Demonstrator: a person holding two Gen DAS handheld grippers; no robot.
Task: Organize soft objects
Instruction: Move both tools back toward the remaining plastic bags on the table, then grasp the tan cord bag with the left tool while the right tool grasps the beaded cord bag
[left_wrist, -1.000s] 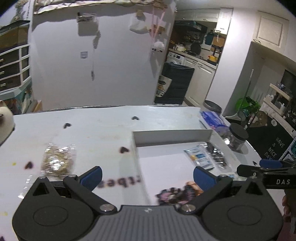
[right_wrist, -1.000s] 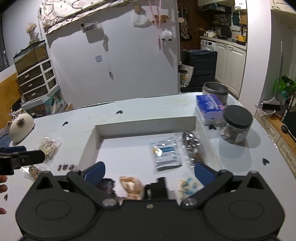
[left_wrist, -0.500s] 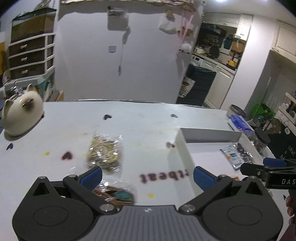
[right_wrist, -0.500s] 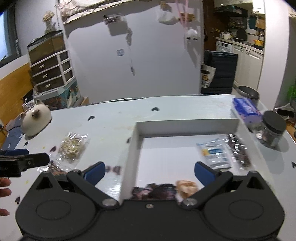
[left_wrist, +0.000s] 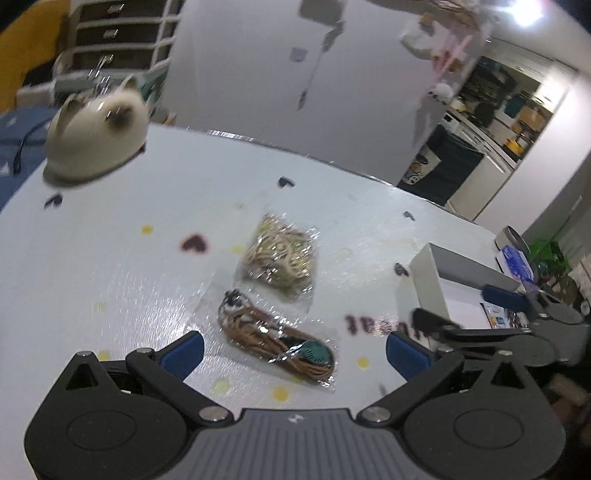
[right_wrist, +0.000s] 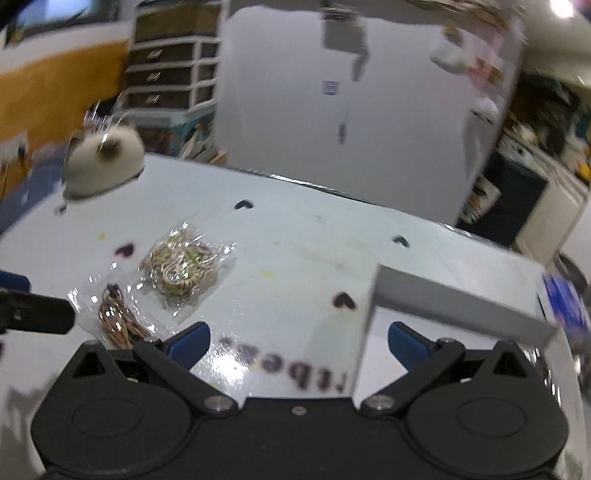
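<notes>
A white table (left_wrist: 110, 280) is seen. Between the spread-apart jaws of the left gripper (left_wrist: 293, 350) lies a brown cord packet (left_wrist: 275, 341), long axis diagonal, teal end nearest. Beyond, a pale cord packet (left_wrist: 282, 258). The right gripper (right_wrist: 297, 339) is held wide beside a white box (right_wrist: 454, 301).

The tabletop (left_wrist: 110, 280) has a smooth, glossy pale covering that throws back glare. Two clear plastic packets (left_wrist: 282, 256) (left_wrist: 277, 341) crinkle and glint — shiny film over cord-like bundles. The cat figure (left_wrist: 98, 133) looks glazed. The left hand-held gripper (left_wrist: 293, 354) is matt black plastic — blue pads (left_wrist: 183, 352), small metal pins.
</notes>
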